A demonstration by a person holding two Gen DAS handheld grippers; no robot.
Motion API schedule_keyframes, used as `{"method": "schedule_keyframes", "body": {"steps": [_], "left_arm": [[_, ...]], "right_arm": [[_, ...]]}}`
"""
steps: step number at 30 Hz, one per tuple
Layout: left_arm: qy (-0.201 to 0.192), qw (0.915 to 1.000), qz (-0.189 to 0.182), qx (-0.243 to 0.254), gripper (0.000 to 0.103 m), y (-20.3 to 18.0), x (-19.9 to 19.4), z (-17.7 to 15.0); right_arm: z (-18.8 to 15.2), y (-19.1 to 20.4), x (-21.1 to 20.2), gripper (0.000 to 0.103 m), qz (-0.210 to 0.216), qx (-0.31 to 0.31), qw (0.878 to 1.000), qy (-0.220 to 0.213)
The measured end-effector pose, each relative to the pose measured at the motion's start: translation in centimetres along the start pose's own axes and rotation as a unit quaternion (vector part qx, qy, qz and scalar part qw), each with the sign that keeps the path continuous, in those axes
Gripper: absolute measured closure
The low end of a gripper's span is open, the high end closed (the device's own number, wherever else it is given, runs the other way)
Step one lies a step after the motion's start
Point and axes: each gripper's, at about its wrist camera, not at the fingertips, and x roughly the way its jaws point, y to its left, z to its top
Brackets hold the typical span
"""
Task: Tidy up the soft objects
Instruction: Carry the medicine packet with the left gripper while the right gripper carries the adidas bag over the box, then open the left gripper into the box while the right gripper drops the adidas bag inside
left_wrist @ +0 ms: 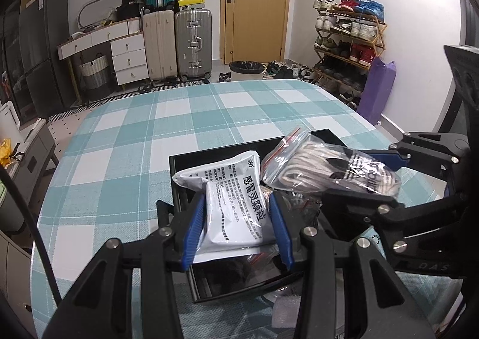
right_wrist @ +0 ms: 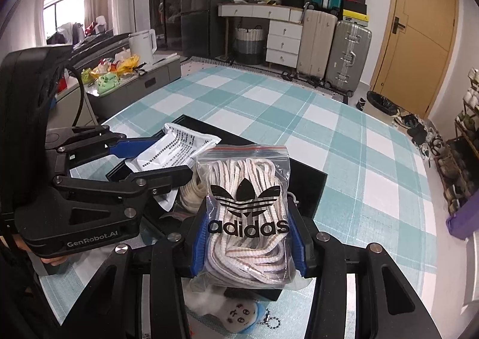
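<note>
A white sachet (left_wrist: 232, 204) printed with black text sits between the blue pads of my left gripper (left_wrist: 238, 219), which is shut on it above a black box (left_wrist: 239, 280). My right gripper (right_wrist: 248, 237) is shut on a clear zip bag of striped laces (right_wrist: 245, 210) with a black adidas logo, held over the same black box (right_wrist: 305, 186). In the right wrist view the left gripper (right_wrist: 155, 162) comes in from the left with the sachet (right_wrist: 170, 150). In the left wrist view the right gripper (left_wrist: 386, 177) enters from the right with the bag (left_wrist: 323, 168).
The box rests on a table with a teal and white checked cloth (left_wrist: 179, 129). A small plush toy (right_wrist: 239, 315) and a bead chain (right_wrist: 271, 324) lie on the cloth by the near edge. More laces (right_wrist: 194, 192) lie inside the box. Suitcases, drawers and a shoe rack stand beyond.
</note>
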Motion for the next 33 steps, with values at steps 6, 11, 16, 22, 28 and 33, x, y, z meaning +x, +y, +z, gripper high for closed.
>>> {"method": "schedule_keyframes", "body": {"steps": [6,11,16,22,28,33], "left_arm": [[0.000,1.0000,-0.005,0.000,0.060,0.0,-0.1,0.0],[0.001,1.0000,-0.006,0.003,0.060,0.0,-0.1,0.0],[0.001,1.0000,-0.005,0.005,0.060,0.0,-0.1,0.0],[0.001,1.0000,-0.006,0.004,0.059,0.1,-0.2,0.0],[0.006,0.9999,-0.010,-0.001,0.052,0.1,-0.3,0.1],[-0.001,0.9997,-0.023,0.009,0.026,-0.3,-1.5,-0.1]], "right_arm": [[0.6,0.0,1.1,0.057,0.012,-0.027,0.999,0.017],[1.0,-0.2,1.8,0.057,0.027,-0.045,0.998,0.031],[1.3,0.0,2.7,0.057,0.034,-0.061,0.997,0.041],[0.8,0.3,3.6,0.052,0.030,-0.059,0.997,0.036],[0.1,0.6,1.6,0.031,0.003,-0.059,0.998,-0.003],[-1.6,-0.1,-1.0,0.009,-0.022,0.000,0.999,-0.045]]}}
